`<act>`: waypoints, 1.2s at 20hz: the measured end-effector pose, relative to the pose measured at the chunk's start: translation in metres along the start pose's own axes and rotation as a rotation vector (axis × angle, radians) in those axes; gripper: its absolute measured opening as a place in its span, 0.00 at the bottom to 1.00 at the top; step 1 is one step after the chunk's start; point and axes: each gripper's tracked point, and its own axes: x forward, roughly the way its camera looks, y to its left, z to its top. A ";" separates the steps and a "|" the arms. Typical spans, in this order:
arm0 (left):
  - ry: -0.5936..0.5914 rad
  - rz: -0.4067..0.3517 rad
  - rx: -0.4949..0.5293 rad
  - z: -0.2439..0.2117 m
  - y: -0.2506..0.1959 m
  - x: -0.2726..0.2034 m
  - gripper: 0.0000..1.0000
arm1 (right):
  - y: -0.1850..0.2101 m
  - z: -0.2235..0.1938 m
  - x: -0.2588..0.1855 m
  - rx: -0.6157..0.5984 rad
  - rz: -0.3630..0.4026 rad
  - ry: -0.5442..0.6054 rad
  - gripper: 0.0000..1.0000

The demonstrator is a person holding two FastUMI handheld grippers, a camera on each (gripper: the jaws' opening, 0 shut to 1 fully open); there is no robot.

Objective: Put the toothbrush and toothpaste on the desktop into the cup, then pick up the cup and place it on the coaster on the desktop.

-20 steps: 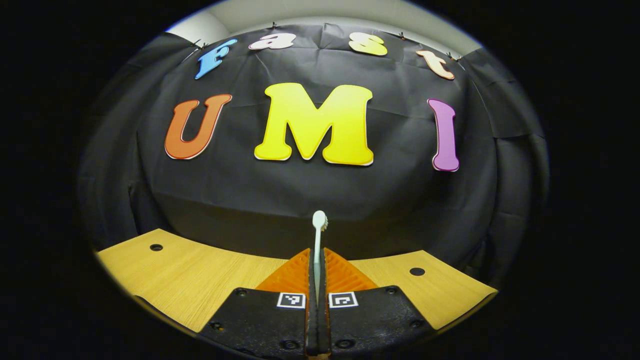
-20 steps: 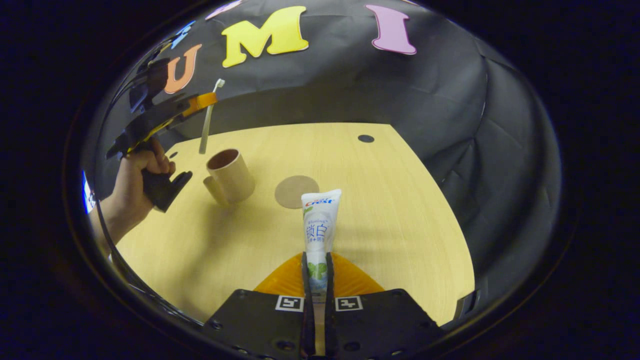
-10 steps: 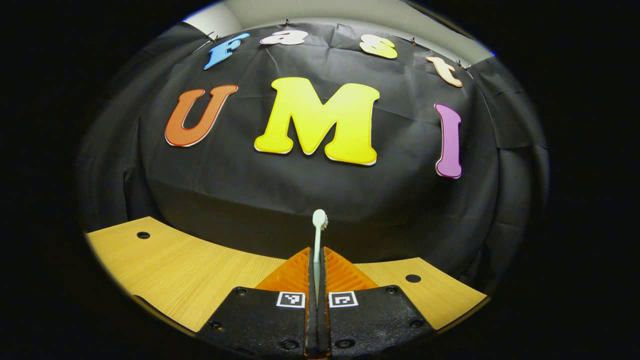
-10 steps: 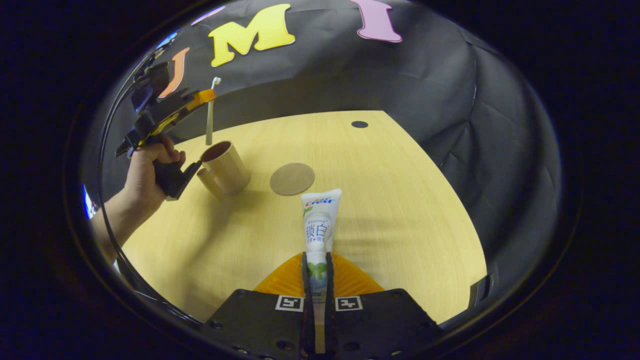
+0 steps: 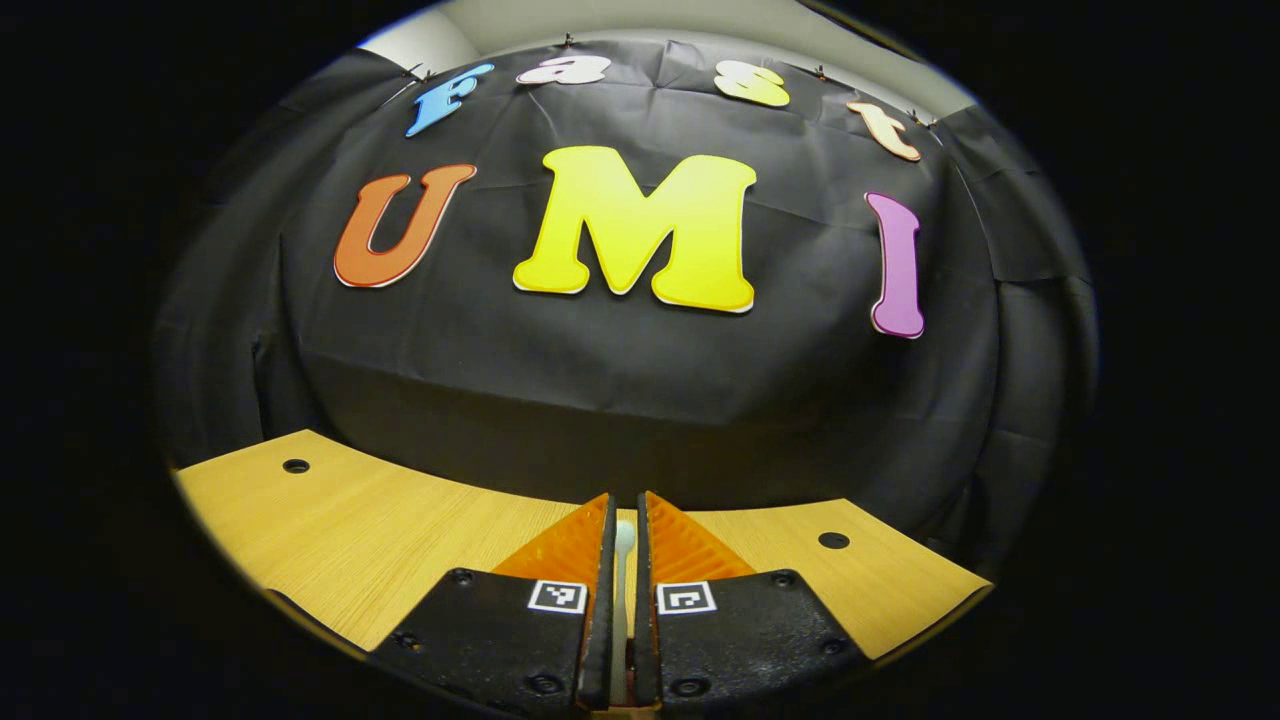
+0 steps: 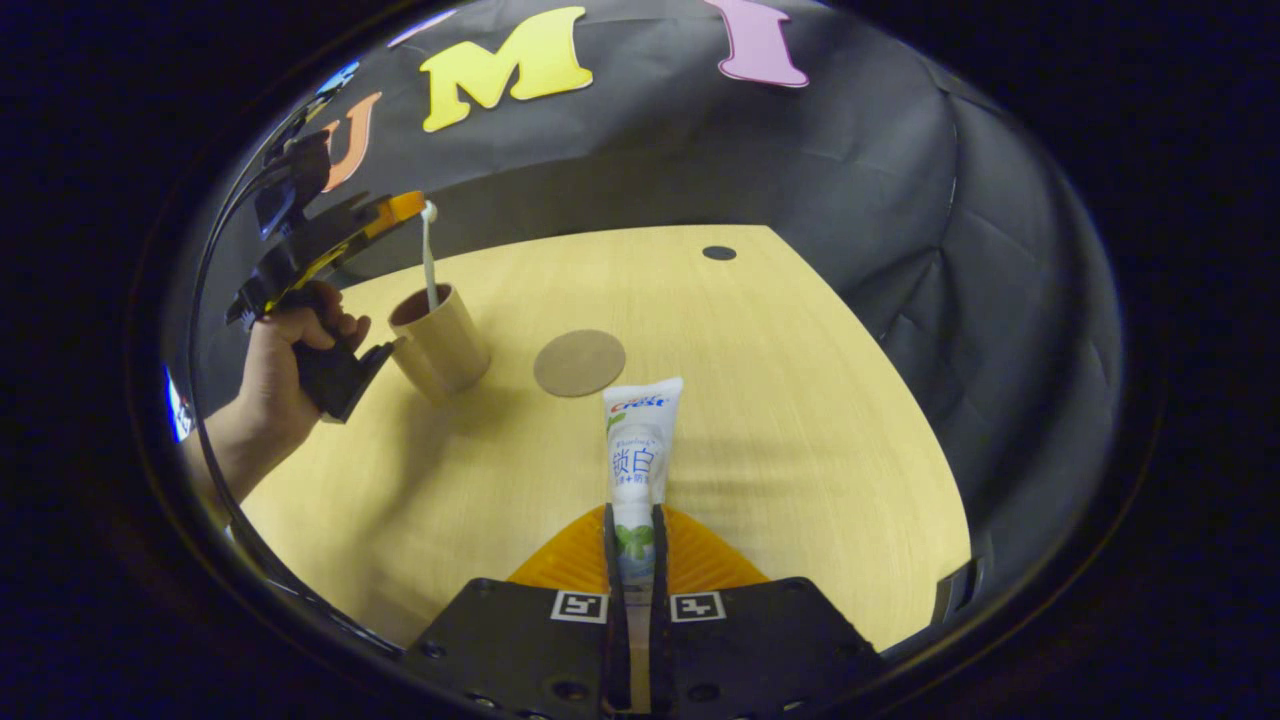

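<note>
On the tabletop (image 6: 780, 400), seen from the right gripper view, stand one cup (image 6: 437, 338) and one round coaster (image 6: 579, 362); one toothbrush (image 6: 429, 262) and one tube of toothpaste (image 6: 638, 455) are also in the scene, along with two tools. Farthest left of the cup is a hand (image 6: 275, 372) holding the left tool (image 6: 412, 206), which hangs just above the cup's rim. That tool's fingers stand slightly parted around the toothbrush head, and in the left gripper view the left tool (image 5: 621, 520) shows the white head (image 5: 623, 533) low in the narrow gap between them; whether they press on it cannot be told. The toothbrush stands nearly upright, its lower end inside the cup and its head up at the tool's tips. The cup leans a little in the fisheye picture, and besides the brush nothing can be made out in it. Just right of the cup lies the coaster, flat and bare, apart from the cup. Right of the coaster and nearer the camera, the right tool (image 6: 633, 535) is clenched on the lower part of the toothpaste, both fingers pressing its sides, the tube pointing forward above the tabletop, well apart from the cup.
</note>
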 end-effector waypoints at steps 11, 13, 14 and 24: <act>-0.027 0.032 0.061 0.032 0.011 -0.033 0.96 | 0.023 0.028 -0.013 -0.036 0.048 -0.093 0.08; -0.042 0.030 0.076 0.044 0.014 -0.043 0.97 | 0.032 0.042 -0.016 -0.045 0.063 -0.134 0.08; -0.047 0.031 0.080 0.048 0.017 -0.050 0.97 | 0.036 0.049 -0.016 -0.051 0.071 -0.156 0.08; -0.002 0.175 0.059 0.077 0.082 -0.140 0.97 | 0.155 0.183 -0.006 -0.176 0.277 -0.509 0.08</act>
